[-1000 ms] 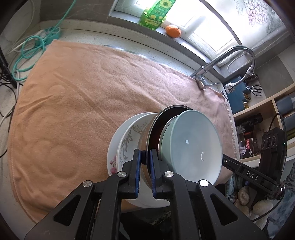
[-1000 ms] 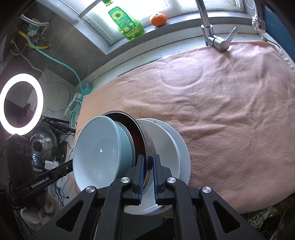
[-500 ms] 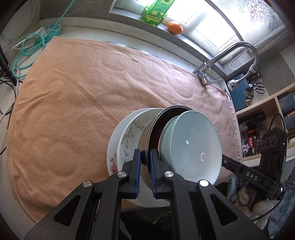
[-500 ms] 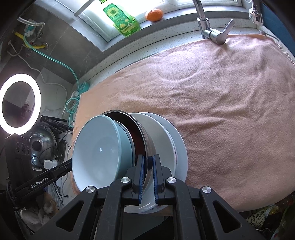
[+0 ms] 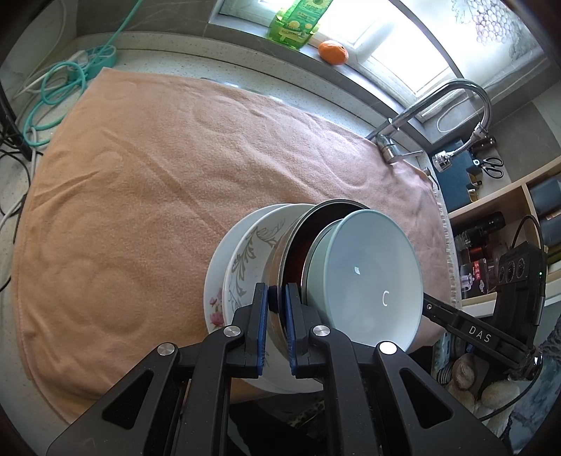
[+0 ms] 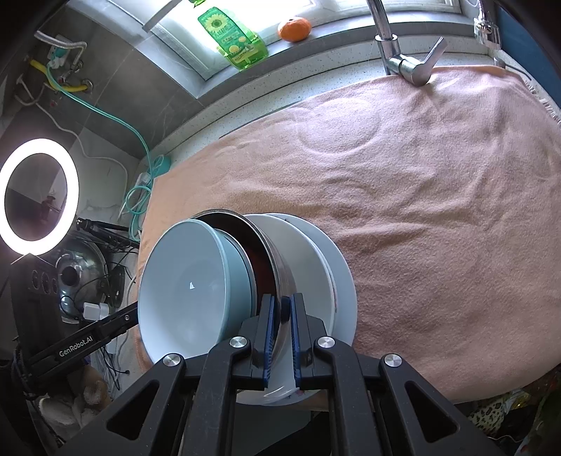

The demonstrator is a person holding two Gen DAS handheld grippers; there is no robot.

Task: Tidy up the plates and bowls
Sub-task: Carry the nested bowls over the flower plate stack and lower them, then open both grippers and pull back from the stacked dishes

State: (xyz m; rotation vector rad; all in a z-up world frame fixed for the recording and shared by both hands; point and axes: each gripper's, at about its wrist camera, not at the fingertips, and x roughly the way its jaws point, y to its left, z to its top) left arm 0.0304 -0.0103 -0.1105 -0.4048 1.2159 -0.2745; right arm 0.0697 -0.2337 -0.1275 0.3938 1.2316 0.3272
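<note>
A nested stack sits at the near edge of the peach towel [image 5: 168,168]: a white plate [image 5: 214,280], a floral bowl [image 5: 250,252], a steel bowl [image 5: 282,254] and a pale blue-green bowl [image 5: 364,273] innermost. My left gripper [image 5: 276,292] is shut on the steel bowl's rim. From the opposite side my right gripper [image 6: 282,302] clamps the same steel bowl [image 6: 278,261], beside the pale bowl [image 6: 189,280] and plate [image 6: 342,280]. Whether the stack rests on the towel I cannot tell.
The towel [image 6: 438,196] covers most of the counter. A faucet [image 5: 455,93] stands at its far right corner. A green bottle [image 6: 231,35] and an orange [image 6: 294,29] sit on the sill. Cables [image 5: 56,91] lie left; a ring light [image 6: 10,196] glows beyond.
</note>
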